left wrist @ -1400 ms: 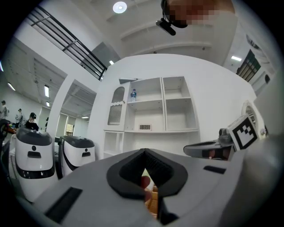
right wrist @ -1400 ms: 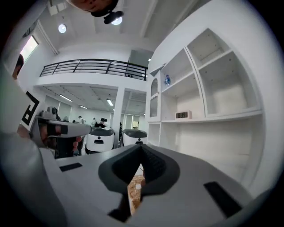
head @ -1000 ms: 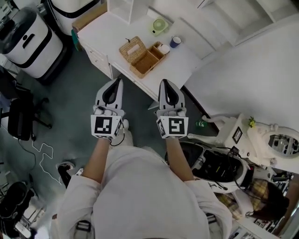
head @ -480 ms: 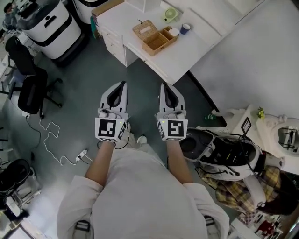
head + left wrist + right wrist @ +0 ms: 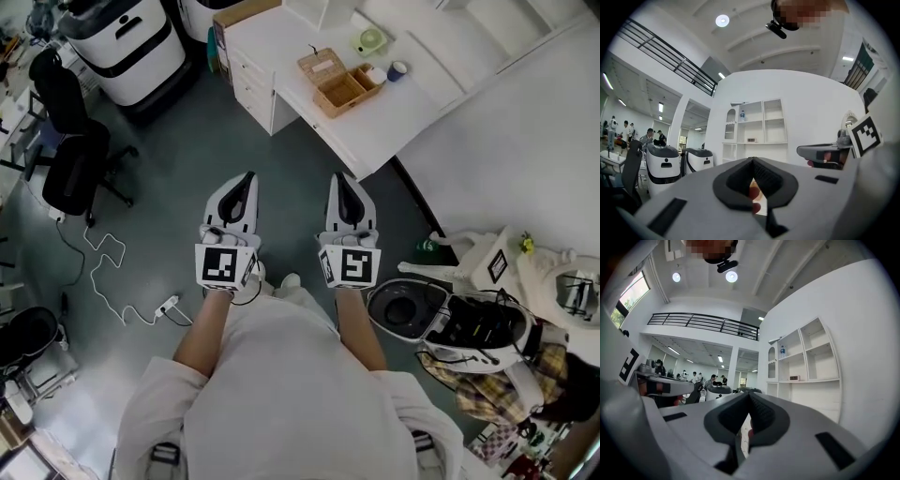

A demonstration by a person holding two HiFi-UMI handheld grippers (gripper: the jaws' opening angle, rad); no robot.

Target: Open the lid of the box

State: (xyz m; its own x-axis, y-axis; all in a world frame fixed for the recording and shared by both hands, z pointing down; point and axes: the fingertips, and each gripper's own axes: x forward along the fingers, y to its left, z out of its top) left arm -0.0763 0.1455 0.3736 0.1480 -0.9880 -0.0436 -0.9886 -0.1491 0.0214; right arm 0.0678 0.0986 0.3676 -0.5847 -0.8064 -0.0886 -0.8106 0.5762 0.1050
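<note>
Both grippers are held out in front of the person's chest, side by side and apart, above the grey floor (image 5: 169, 216). The left gripper (image 5: 247, 178) is clenched: in the left gripper view its black pads are brought together at the tip, and nothing is grasped between the jaws. The right gripper (image 5: 337, 178) is likewise clenched and empty, its pads being closed along one line in the right gripper view. Nothing on the desk (image 5: 380, 131) is touched by either gripper.

The box (image 5: 337, 81), a woven wicker one, is set on the white desk, well ahead of the grippers. A flat woven panel is seen at its left side and an open compartment beside that; whether the panel is the lid cannot be told from this far. A blue cup (image 5: 398, 68) is placed just beside the box. An office chair (image 5: 70, 164) is stood on the floor to the left, and a power strip (image 5: 169, 305) is laid on the floor nearer the person.
</note>
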